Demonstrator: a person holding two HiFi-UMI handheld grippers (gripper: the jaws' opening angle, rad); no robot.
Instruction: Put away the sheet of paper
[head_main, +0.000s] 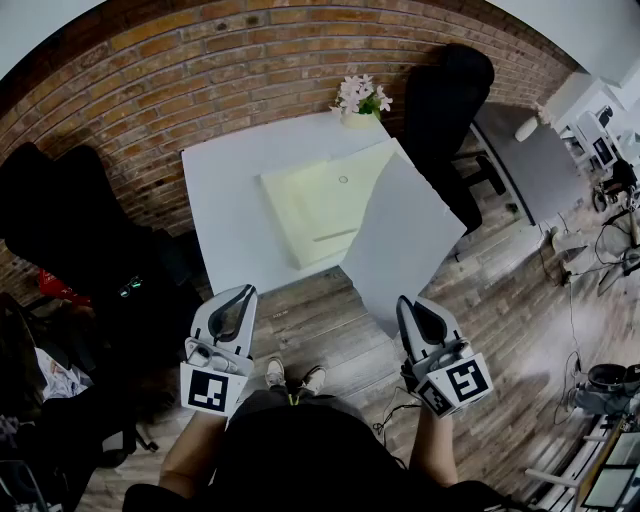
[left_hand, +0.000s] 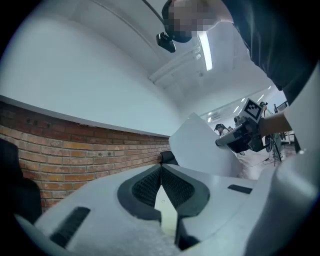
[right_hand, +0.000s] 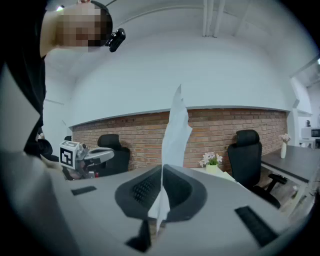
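Your right gripper (right_hand: 161, 172) had its jaws clamped on the near edge of the sheet of paper (right_hand: 176, 131). The pads pressed either side, and the sheet showed edge-on, rising straight out ahead of the fingertips. In the head view its long axis ran directly away from those fingers and it widened beyond them. Its far part overlapped the right side of a pale yellow folder (head_main: 310, 205) on the white table (head_main: 225, 220); whether it touched, could not tell. Your left gripper (head_main: 250, 292) was level with the right, jaws together at the tips, nothing gripped in any view. The sheet lay off to its right, well apart. A flower pot (head_main: 360, 98) stood beyond the folder's far edge. Judgement: the folder lay ahead and slightly left of the right fingers, so the sheet would want carrying forward along its own length and laying flat. The left fingers were nearer the folder's near corner, free to steady it.
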